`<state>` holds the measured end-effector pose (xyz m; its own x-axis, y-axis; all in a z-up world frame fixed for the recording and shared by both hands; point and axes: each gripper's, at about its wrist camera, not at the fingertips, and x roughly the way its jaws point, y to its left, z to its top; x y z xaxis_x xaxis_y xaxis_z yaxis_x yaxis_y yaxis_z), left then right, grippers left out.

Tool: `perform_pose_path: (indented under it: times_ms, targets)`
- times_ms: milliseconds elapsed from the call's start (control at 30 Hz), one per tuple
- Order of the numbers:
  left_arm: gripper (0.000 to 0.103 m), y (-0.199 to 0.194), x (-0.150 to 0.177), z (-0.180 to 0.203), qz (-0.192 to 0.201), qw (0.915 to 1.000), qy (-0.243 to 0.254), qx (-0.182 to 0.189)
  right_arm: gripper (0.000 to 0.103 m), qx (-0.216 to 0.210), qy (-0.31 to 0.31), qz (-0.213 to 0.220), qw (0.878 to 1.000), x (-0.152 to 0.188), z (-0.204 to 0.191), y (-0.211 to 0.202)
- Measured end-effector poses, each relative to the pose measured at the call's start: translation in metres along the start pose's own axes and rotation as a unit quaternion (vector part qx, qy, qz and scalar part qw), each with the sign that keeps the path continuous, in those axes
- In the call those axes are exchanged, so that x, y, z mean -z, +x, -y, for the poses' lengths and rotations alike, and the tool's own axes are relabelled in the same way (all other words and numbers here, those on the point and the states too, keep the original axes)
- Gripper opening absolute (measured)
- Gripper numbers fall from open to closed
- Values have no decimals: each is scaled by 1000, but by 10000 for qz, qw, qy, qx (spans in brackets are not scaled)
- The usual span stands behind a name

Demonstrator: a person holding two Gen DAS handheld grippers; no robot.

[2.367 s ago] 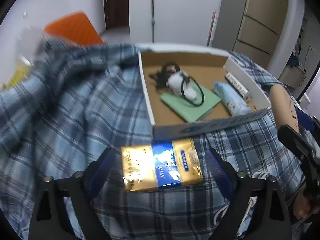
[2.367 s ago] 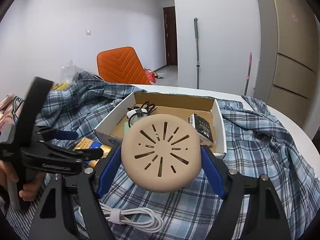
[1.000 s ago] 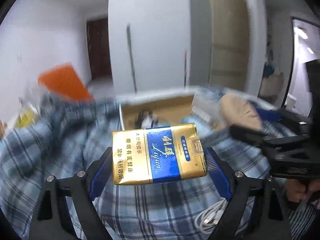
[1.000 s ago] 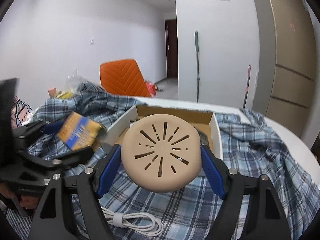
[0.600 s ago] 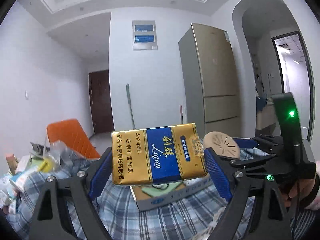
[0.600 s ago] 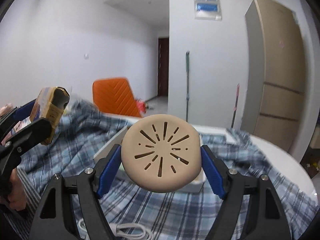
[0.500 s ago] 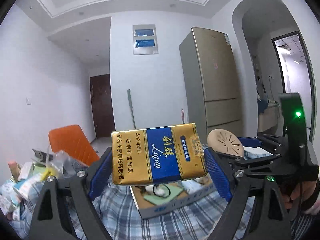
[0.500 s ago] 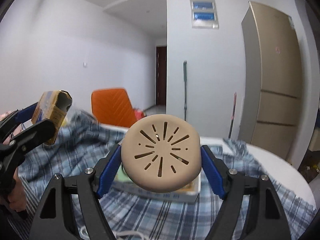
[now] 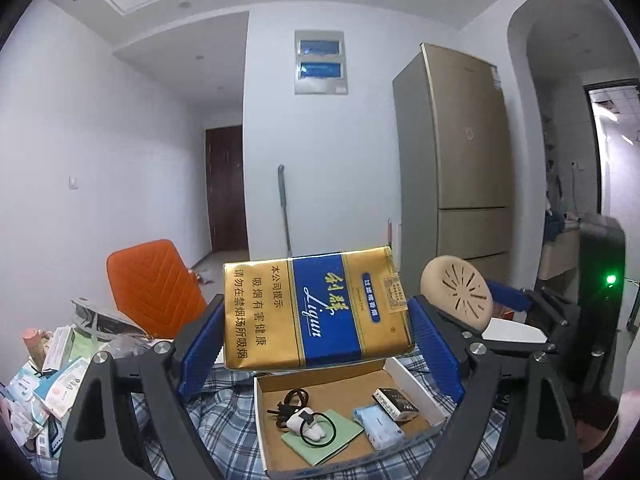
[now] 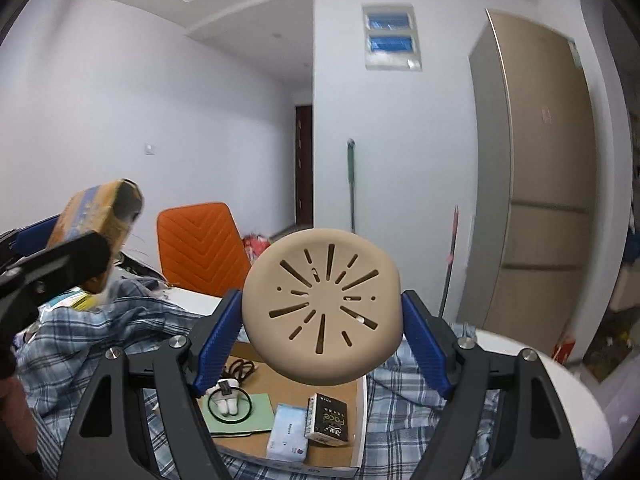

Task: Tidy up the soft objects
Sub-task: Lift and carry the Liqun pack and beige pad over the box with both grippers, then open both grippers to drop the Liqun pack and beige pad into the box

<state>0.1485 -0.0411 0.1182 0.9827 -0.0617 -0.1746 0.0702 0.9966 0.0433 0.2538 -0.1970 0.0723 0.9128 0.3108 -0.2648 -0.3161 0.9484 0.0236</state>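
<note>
While both tools were held up in the air above the table, the left gripper (image 9: 316, 330) had its blue pads clamped on a gold and blue soft pack (image 9: 316, 312), the pack lying broadside between the pads with its printed face toward the camera. Seen from the right wrist view, the same pack (image 10: 100, 216) sat high at the left, tilted, its end showing. The right gripper (image 10: 322, 320) was closed on a beige round disc (image 10: 322, 312) with slots radiating from its middle; both blue pads pressed its rim, left and right. From the left wrist view that disc (image 9: 456, 294) appeared just to the right of the pack, at about the same height. Below both tools lay an open cardboard box (image 9: 412, 380) on a blue plaid cloth (image 10: 96, 332) that covered a white round table (image 10: 560, 384). Inside the box: a green flat pad (image 9: 324, 440) with a white item (image 9: 306, 428) and a dark ring on it, a black cord (image 9: 290, 400) behind, a light blue tissue pack (image 9: 378, 426) and a small dark box (image 9: 394, 400) toward the right wall. An orange chair (image 9: 154, 286) stood behind the table, loose packets (image 9: 48, 376) piled at far left, and a tall fridge (image 9: 456, 152) against the back wall.
</note>
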Motion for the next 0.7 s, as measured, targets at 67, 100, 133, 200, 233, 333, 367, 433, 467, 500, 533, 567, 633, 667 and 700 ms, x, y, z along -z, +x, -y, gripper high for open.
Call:
perform_pose_path:
  times_ms: [67, 100, 133, 200, 233, 333, 367, 433, 467, 500, 533, 567, 633, 667, 700]
  targets:
    - [90, 14, -1, 2, -125, 9999, -37, -62, 77, 43, 120, -172, 9998, 7, 9, 15]
    - [90, 22, -1, 2, -207, 9997, -62, -61, 77, 66, 148, -248, 9996, 11, 12, 20]
    - [90, 28, 0, 3, -291, 9995, -94, -40, 77, 78, 158, -325, 9993, 15, 15, 26]
    - [90, 42, 4, 4, -469, 9988, -147, -15, 77, 133, 198, -485, 9985, 27, 21, 37]
    - [90, 50, 7, 3, -538, 9985, -128, -16, 77, 107, 227, -627, 9977, 33, 23, 43]
    - [90, 65, 16, 2, -626, 9980, -20, -75, 77, -30, 249, -988, 9948, 47, 23, 61]
    - [90, 72, 21, 1, -748, 9972, -50, -31, 77, -69, 241, -1096, 9937, 52, 21, 66]
    - [90, 85, 30, -2, -929, 9956, -108, -23, 77, -143, 211, -1268, 9916, 60, 17, 73]
    - [90, 89, 34, -2, -979, 9951, -107, -37, 77, -178, 174, -1337, 9907, 64, 15, 75]
    - [90, 95, 38, -3, -1050, 9944, -101, -56, 77, -209, 118, -1399, 9899, 67, 13, 77]
    - [90, 102, 43, -6, -1144, 9933, -106, -86, 77, -231, 72, -1445, 9892, 70, 11, 77]
    - [90, 108, 47, -7, -1222, 9924, -114, -102, 77, -290, 28, -1510, 9881, 73, 8, 79]
    - [90, 120, 55, -12, -1456, 9892, -157, -96, 77, -598, -34, -1713, 9834, 80, 2, 83]
    - [90, 127, 60, -15, -1613, 9867, -211, -67, 77, -776, -67, -1827, 9801, 84, -2, 86]
    - [90, 132, 63, -17, -1685, 9854, -255, -50, 77, -891, -130, -1926, 9771, 86, -7, 89]
